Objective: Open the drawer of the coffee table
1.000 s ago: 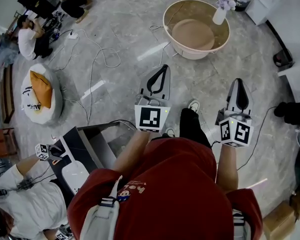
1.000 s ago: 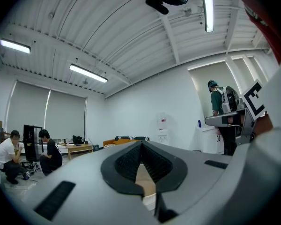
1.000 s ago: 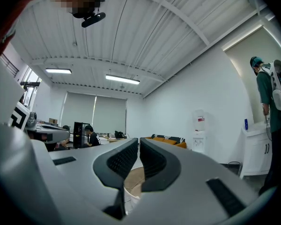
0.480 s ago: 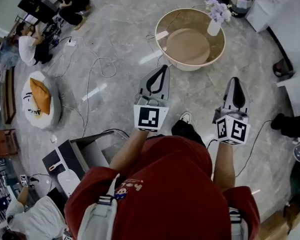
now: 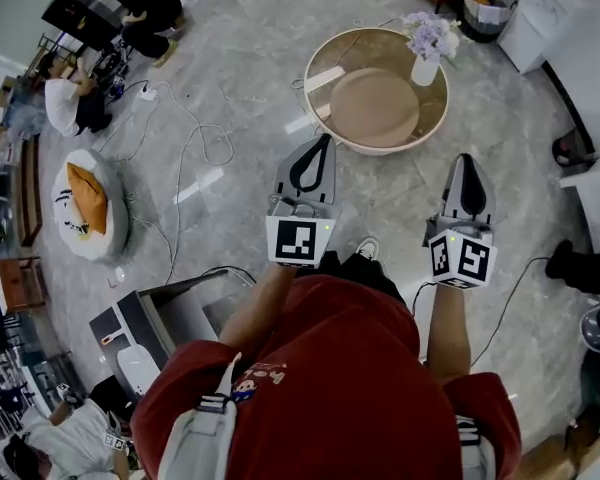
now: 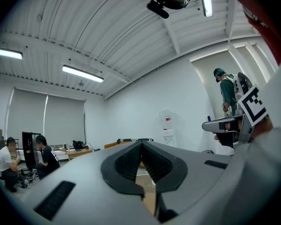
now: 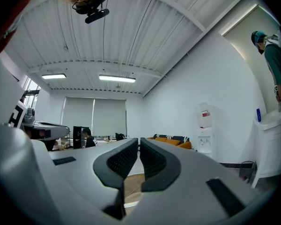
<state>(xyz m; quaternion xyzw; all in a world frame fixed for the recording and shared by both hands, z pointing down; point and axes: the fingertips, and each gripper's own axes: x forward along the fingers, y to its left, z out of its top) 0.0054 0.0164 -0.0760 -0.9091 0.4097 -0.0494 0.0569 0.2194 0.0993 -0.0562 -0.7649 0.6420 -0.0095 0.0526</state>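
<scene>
The round wooden coffee table (image 5: 314,106) stands on the marble floor ahead of me, with a white vase of purple flowers (image 5: 426,50) on its far right side. No drawer shows from above. My left gripper (image 5: 323,140) points level at the table's near rim, a short way off, jaws shut and empty. My right gripper (image 5: 465,160) is held level to the right of the table, also shut on nothing. In the left gripper view the jaw tips (image 6: 140,143) meet; in the right gripper view the tips (image 7: 138,139) stand almost together.
White cables (image 5: 185,133) trail over the floor at left, near a white and orange cushion seat (image 5: 88,204). A dark equipment case (image 5: 152,318) lies at lower left. People crouch at upper left. A basket (image 5: 484,0) and white cabinet (image 5: 545,8) stand at upper right.
The coffee table has drawn closer to both grippers and shifted left in the head view as I walk toward it. Both grippers stay shut and level.
</scene>
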